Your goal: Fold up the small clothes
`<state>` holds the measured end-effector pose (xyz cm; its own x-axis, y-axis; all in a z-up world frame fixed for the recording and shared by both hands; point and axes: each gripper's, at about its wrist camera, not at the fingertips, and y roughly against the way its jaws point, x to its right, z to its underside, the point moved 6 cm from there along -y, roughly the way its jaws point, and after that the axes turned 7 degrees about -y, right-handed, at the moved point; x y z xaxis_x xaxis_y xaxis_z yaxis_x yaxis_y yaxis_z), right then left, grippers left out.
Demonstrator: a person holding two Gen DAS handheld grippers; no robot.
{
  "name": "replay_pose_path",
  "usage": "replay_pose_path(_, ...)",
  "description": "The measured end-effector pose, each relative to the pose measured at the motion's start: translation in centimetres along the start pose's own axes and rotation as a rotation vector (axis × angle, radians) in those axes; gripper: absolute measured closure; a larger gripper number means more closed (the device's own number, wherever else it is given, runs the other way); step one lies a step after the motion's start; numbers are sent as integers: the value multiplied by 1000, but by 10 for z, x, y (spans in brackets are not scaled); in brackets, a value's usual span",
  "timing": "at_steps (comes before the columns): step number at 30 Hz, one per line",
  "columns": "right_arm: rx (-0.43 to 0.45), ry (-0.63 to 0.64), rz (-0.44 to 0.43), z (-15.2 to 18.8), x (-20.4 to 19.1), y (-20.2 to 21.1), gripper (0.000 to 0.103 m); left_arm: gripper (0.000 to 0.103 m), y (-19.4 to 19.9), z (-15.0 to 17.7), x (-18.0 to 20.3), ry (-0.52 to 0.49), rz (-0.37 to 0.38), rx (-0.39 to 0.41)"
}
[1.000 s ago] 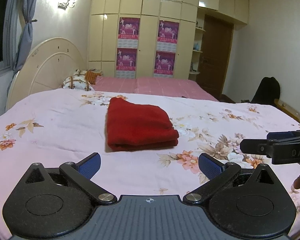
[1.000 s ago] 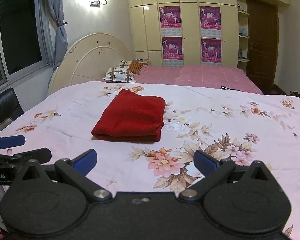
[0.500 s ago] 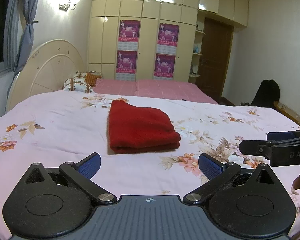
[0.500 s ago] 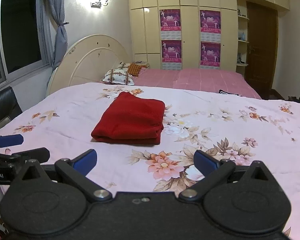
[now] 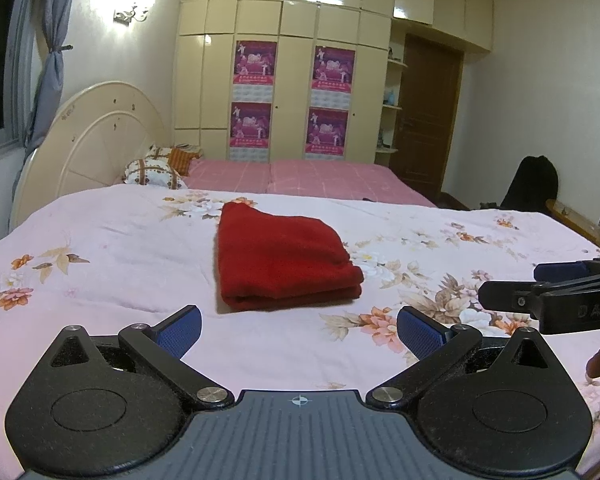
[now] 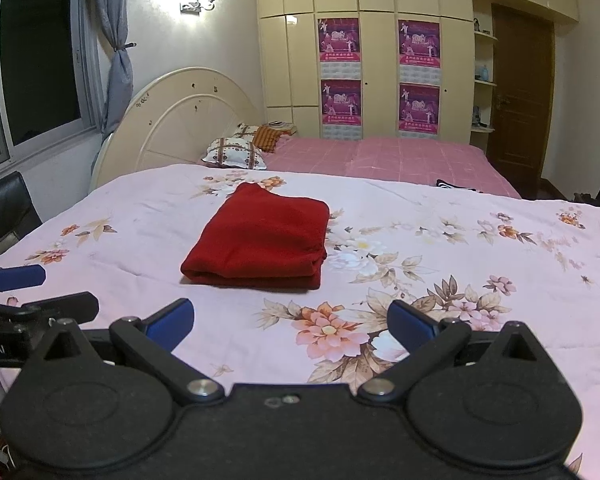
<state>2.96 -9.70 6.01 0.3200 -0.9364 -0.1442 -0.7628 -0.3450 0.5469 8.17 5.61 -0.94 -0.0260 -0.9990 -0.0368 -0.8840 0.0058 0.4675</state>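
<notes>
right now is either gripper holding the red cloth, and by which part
Nothing is held. The left gripper and right gripper are both open, short of the folded red cloth lying on the bed.

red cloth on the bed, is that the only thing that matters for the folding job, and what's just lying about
Part of the job:
- red cloth, folded, lying on the floral bedspread
- left gripper, open, holding nothing
- right gripper, open, holding nothing

Just lying about:
- patterned pillow by the headboard
- black bag by the wall
- posters on the wardrobe
</notes>
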Motion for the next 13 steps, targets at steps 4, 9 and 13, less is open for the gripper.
replay_pose_path(4,-3,1,2,0,1,0,1,0,-1,-1,-3,10,3,1)
replay_pose_path(9,-10,4,3,1,0,-4,1,0,-3,-2,-2,-5,17,1)
replay_pose_path(13,-4,8,2,0,-1,-4,1,1,-2,-4,-2,-14,-1,14)
